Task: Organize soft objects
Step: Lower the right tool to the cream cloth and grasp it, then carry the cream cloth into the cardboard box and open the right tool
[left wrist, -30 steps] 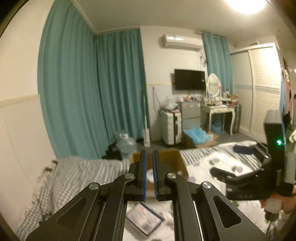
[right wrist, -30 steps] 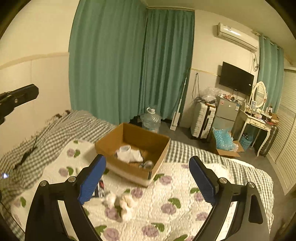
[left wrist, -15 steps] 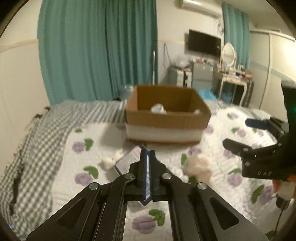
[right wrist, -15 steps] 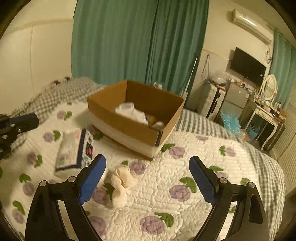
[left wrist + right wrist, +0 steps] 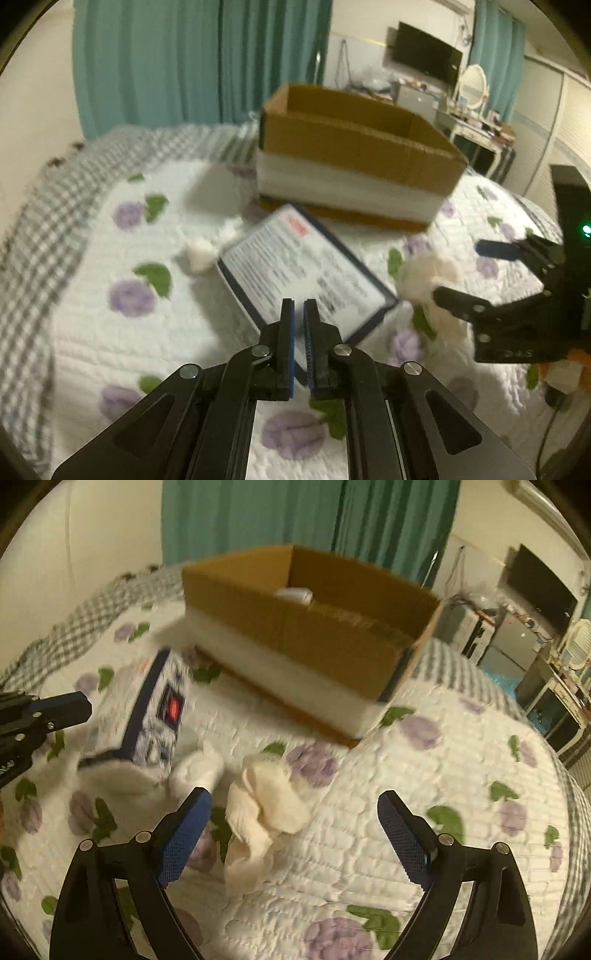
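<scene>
Floral quilt nearer now, left tool almost closed, empty, right tool wide open above white cloth.

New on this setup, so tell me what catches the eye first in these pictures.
The open cardboard box dominates, sitting on the floral quilt in front of teal curtains. Nearer, a crumpled cream cloth lies between the wide-open right gripper fingers. A blue-edged printed pack lies ahead of the nearly closed, empty left gripper.

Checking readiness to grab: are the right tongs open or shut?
Open: the right tongs have blue pads spread wide, empty, with the cream cloth lying between them.
</scene>
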A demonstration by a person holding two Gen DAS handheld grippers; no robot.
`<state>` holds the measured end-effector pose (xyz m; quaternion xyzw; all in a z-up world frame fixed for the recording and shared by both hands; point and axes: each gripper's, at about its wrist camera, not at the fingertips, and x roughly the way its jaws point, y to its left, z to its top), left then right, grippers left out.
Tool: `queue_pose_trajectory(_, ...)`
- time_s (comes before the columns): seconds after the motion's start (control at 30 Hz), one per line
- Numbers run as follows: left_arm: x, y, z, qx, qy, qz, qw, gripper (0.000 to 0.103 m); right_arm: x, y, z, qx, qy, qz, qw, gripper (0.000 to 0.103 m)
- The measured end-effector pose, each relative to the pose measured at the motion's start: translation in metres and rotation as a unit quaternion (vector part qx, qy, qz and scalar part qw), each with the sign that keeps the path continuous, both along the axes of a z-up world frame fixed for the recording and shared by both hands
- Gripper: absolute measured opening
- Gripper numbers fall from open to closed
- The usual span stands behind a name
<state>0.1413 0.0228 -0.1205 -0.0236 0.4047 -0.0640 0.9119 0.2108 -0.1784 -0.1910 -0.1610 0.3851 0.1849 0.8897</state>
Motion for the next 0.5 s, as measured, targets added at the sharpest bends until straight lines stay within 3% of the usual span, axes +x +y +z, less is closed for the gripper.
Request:
queue_pose_trajectory(0.2, 0.003, -0.003, -0.012, -0.002, 0.000, -0.013, 0.9999, 0.008, 0.013, 0.007, -0.017, -0.003, 0.023, 0.006, 1.000, 0.088)
queue_pose_trajectory(0.23, 0.003, -0.001, -0.011, -0.006, -0.002, -0.016, 0.9998, 0.008, 0.015, 0.006, -0.018, 0.001, 0.027, 0.003, 1.000, 0.072)
queue_pose_trajectory(0.27, 0.003, 0.000, -0.010, -0.009, -0.002, -0.018, 0.9998, 0.008, 0.018, 0.004, -0.020, 0.005, 0.037, 0.001, 0.999, 0.049)
queue_pose_trajectory(0.33, 0.001, 0.002, -0.007, -0.010, -0.005, -0.020, 0.9997, 0.008, 0.023, 0.001, -0.024, 0.009, 0.057, -0.002, 0.998, 0.030)
queue_pose_trajectory(0.5, -0.003, 0.007, 0.004, -0.014, -0.015, -0.019, 0.9996, 0.008, 0.019, -0.004, -0.015, 0.010, 0.038, -0.008, 0.999, 0.020)
